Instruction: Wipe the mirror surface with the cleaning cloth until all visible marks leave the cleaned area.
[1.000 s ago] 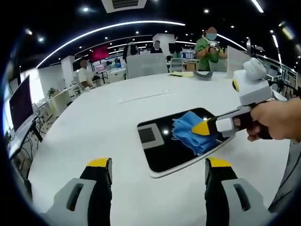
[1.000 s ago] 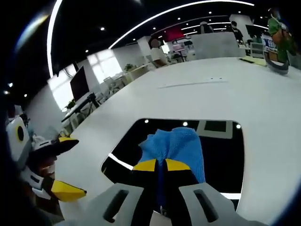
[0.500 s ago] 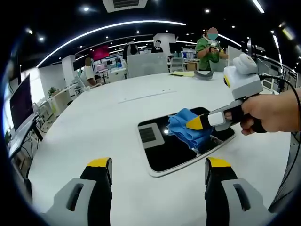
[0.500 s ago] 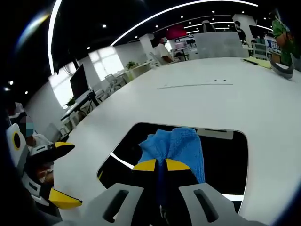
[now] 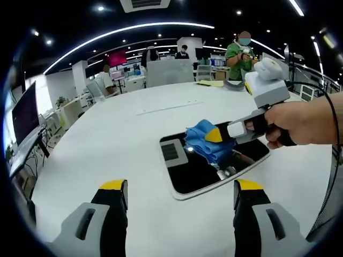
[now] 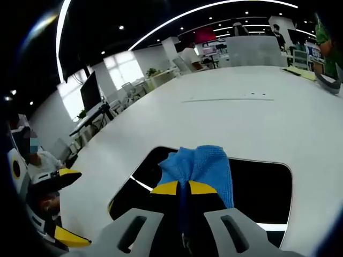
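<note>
A dark rectangular mirror (image 5: 203, 171) (image 6: 257, 184) lies flat on the white table (image 5: 123, 144). My right gripper (image 6: 185, 187) (image 5: 214, 135) is shut on a blue cleaning cloth (image 6: 201, 166) (image 5: 201, 140), which rests on the mirror near its far left end; a person's hand (image 5: 300, 120) holds that gripper. My left gripper (image 5: 179, 187) stands open at the near side of the table, short of the mirror, with nothing between its yellow-tipped fingers (image 5: 112, 186). The left gripper (image 6: 59, 206) also appears at the left edge of the right gripper view.
The white table (image 6: 257, 112) is broad and round. At its far edge lie a yellow sheet (image 5: 209, 83) and a dark curved object (image 5: 231, 85). Several people stand or sit beyond it, among desks and monitors (image 5: 24, 115).
My right gripper has slid the blue cloth leftward along the mirror, towards its far left end. The left gripper has kept still and open.
</note>
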`<state>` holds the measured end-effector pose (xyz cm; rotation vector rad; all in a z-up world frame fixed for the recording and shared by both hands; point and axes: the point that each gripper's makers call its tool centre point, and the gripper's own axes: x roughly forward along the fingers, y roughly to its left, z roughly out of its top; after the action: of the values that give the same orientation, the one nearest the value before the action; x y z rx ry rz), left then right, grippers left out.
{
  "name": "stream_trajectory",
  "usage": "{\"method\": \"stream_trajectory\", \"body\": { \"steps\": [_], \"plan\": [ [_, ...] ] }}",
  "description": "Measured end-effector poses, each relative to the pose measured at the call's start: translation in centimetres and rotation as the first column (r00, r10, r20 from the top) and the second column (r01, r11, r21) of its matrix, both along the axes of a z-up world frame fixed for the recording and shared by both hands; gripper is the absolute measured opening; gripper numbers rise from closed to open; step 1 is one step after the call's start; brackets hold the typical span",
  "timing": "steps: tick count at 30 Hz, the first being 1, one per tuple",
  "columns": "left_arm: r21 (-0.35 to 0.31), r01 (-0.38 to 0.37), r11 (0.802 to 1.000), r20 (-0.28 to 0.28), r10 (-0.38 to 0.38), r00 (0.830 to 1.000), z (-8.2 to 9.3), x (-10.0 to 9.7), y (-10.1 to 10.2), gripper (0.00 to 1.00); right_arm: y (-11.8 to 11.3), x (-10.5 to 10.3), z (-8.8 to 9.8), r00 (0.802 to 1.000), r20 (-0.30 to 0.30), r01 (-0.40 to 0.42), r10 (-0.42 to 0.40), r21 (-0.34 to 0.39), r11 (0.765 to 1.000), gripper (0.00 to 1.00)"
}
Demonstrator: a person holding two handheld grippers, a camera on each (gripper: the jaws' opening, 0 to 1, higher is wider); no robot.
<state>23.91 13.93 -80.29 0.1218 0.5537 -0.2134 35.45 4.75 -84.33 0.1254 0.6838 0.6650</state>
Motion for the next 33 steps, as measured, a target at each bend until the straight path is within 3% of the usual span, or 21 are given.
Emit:
{"method": "stream_trajectory", "body": {
  "steps": [33],
  "plan": [
    [-0.012, -0.02, 1.0, -0.016, 0.02, 1.0, -0.7, 0.0, 0.5, 0.81, 5.5, 3.0, 0.0, 0.995, 0.01, -0.101, 0.101, 0.003, 0.995, 0.01]
  ]
}}
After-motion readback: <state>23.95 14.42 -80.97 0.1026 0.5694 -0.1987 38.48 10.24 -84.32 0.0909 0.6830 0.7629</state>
